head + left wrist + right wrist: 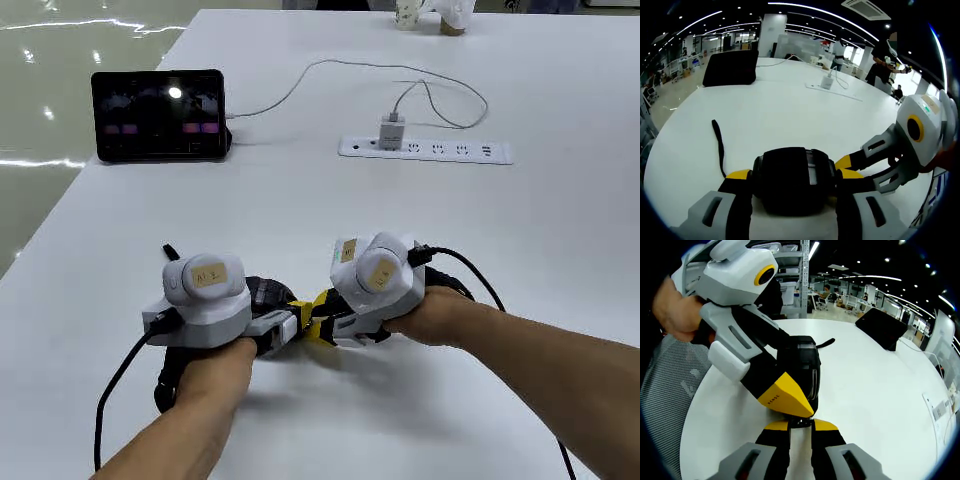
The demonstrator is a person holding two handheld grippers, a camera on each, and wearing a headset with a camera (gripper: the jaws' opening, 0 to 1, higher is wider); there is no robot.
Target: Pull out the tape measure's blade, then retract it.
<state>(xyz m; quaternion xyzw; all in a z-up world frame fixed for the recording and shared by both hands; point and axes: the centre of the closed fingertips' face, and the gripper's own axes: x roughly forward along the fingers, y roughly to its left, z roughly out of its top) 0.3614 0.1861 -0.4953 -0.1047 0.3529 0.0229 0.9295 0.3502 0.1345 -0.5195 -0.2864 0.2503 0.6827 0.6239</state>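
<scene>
Now, left tool [792, 175]: jaws spread wide and clamped on the black case of the tape measure [268, 292] from both sides.
right tool [800, 429]: jaws drawn almost together, pinching a small dark blade tab [800, 422] that sits right against the tape measure's front edge.
tape measure: resting on the white surface [300, 200], between the two tools, which meet tip to tip over it.
strap [717, 145]: a black band lying flat on the surface just beside the tape measure, trailing away from its case.
hands: a left hand [215, 375] and a right hand [435, 315] grip the tools either side of the tape measure.
tablet [160, 115]: standing well beyond the tape measure, screen dark.
power strip [425, 150]: well beyond the tape measure, with a white charger [391, 131] plugged in.
</scene>
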